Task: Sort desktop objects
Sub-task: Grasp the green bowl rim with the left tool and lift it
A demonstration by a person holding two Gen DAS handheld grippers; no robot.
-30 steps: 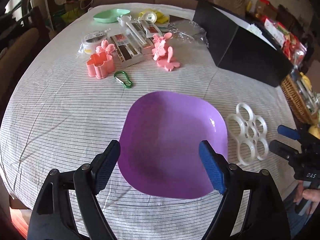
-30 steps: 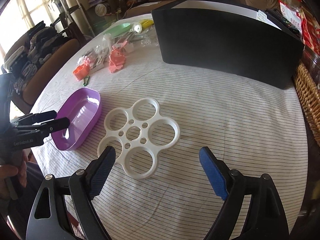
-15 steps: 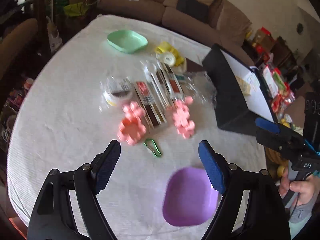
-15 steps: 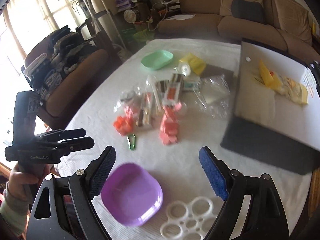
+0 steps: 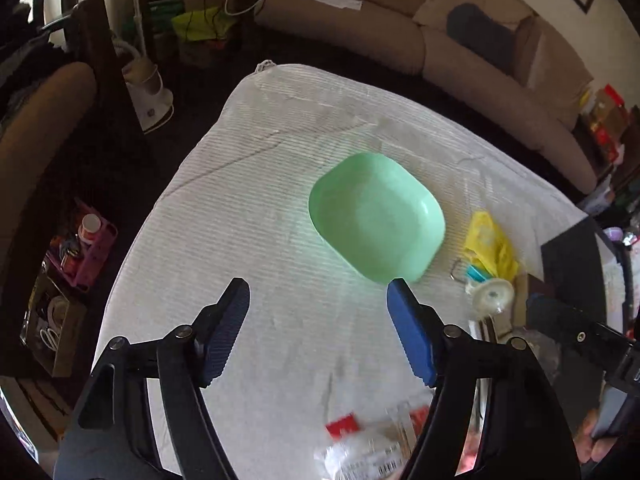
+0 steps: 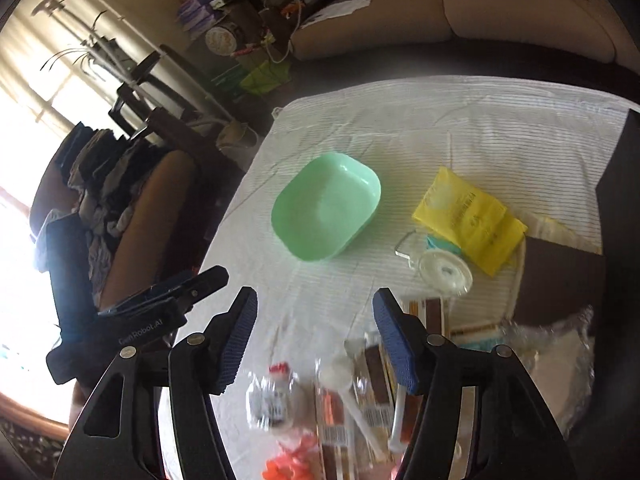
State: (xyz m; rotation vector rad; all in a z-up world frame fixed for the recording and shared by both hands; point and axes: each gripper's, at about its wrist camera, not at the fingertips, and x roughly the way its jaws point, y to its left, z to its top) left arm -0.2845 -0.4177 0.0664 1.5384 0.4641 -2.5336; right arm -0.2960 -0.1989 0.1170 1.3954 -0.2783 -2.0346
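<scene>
A pale green square dish (image 5: 378,218) (image 6: 326,206) lies on the striped tablecloth (image 5: 256,240) at the far end of the table. My left gripper (image 5: 318,330) hangs above the cloth just short of the dish, its jaws closing with nothing between them. My right gripper (image 6: 314,342) hovers over blurred packets (image 6: 340,404) near the table's middle, its jaws also closing on nothing. A yellow bag (image 6: 468,218) and a clear round lid (image 6: 444,272) lie right of the dish. The left gripper (image 6: 176,296) also shows in the right wrist view.
A black box (image 6: 620,200) stands at the right edge of the table. A chair piled with clothes (image 6: 120,184) stands by the table's left side, a sofa (image 5: 440,52) beyond its far end. Orange cutters (image 6: 292,464) lie below the packets.
Both grippers have swept far across the table, from the purple dish and white ring holder to the green dish end. Both pairs of jaws stand narrower than before.
</scene>
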